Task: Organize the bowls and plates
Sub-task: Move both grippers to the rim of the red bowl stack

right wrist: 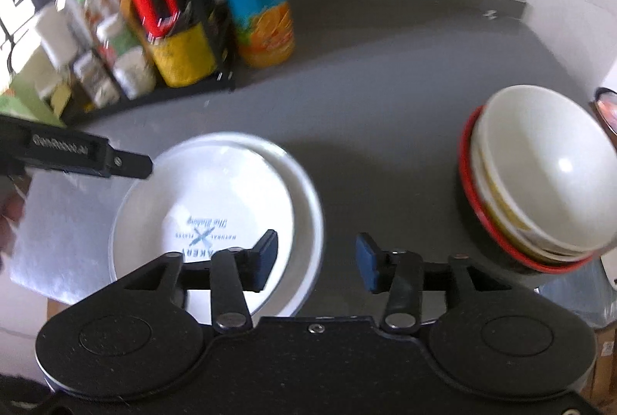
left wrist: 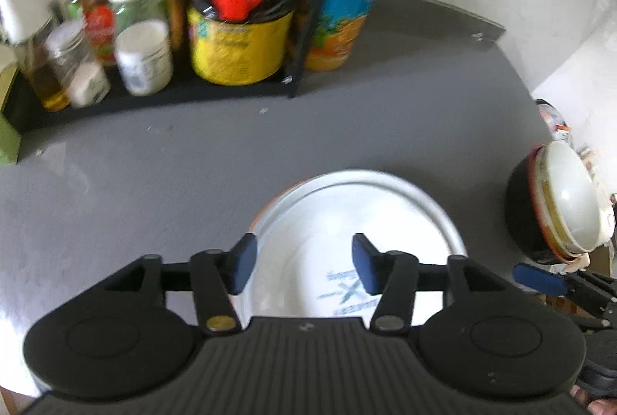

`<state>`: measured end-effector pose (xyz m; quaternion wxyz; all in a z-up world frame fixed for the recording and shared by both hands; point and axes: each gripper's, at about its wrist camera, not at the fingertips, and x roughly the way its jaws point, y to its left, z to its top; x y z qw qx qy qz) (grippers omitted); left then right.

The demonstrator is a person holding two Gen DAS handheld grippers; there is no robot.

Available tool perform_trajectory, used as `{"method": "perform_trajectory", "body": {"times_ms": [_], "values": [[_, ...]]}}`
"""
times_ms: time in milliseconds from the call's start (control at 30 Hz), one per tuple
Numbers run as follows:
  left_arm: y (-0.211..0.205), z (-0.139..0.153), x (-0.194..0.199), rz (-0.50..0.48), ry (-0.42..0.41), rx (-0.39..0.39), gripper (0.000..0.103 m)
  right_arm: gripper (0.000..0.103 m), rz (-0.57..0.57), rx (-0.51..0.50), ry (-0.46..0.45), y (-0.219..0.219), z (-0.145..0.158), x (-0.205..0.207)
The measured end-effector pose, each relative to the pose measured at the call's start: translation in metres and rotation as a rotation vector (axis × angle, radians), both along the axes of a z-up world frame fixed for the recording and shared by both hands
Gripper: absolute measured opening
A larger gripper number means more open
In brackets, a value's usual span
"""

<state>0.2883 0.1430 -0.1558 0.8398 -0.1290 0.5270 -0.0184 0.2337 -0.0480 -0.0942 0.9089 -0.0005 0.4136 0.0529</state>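
Left gripper [left wrist: 304,262], fingers spread and holding nothing, above the stacked white plates [left wrist: 358,218] near the table's front edge. Right gripper [right wrist: 316,262], fingers likewise spread and empty, over bare grey table [right wrist: 385,114] just beside the plates' rim. Nested bowls [right wrist: 540,176], tilted, white inside a red-rimmed one, near the right edge. Condiment rack [left wrist: 154,95] and juice bottle [right wrist: 262,2] along the far edge.
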Motion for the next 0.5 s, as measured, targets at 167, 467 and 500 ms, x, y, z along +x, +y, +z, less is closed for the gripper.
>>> {"method": "perform_trajectory", "body": {"times_ms": [167, 467, 500], "values": [[-0.030, 0.014, 0.011, -0.077, -0.047, -0.014, 0.068, 0.056, -0.092, 0.087, -0.060, -0.030, 0.017, -0.013], [-0.085, 0.038, 0.031, -0.126, -0.115, -0.047, 0.077, 0.069, -0.224, 0.137, -0.146, -0.100, 0.039, -0.028], [-0.092, 0.037, 0.034, -0.126, -0.115, -0.048, 0.077, 0.070, -0.240, 0.139, -0.150, -0.108, 0.040, -0.029]]}}
